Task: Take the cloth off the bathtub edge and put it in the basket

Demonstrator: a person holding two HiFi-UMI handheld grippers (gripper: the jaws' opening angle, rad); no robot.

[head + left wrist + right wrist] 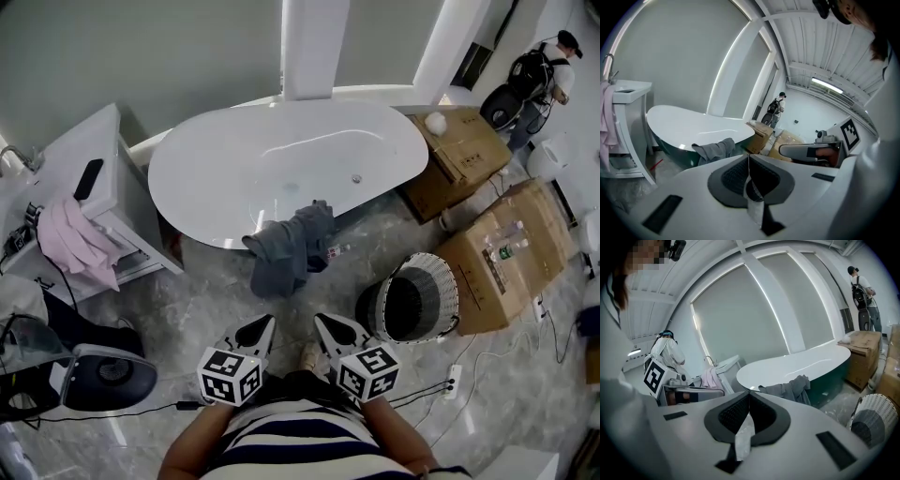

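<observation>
A grey cloth (pixel 292 246) hangs over the near rim of the white oval bathtub (pixel 216 178) and trails down toward the floor. A woven basket (pixel 417 298) stands on the floor to the cloth's right. My left gripper (pixel 265 325) and right gripper (pixel 322 323) are held side by side close to my body, short of the cloth, both shut with nothing in them. The left gripper view shows the cloth (pixel 715 149) beyond its shut jaws. In the right gripper view the cloth (pixel 790 389) lies ahead and the basket (pixel 872 420) sits low on the right.
Cardboard boxes (pixel 464 155) (pixel 511 248) stand right of the tub and behind the basket. A white cabinet (pixel 94 187) with a pink cloth (pixel 75 239) is at the left. A dark device (pixel 103 375) and cables lie on the floor. A person (pixel 544 75) stands far back right.
</observation>
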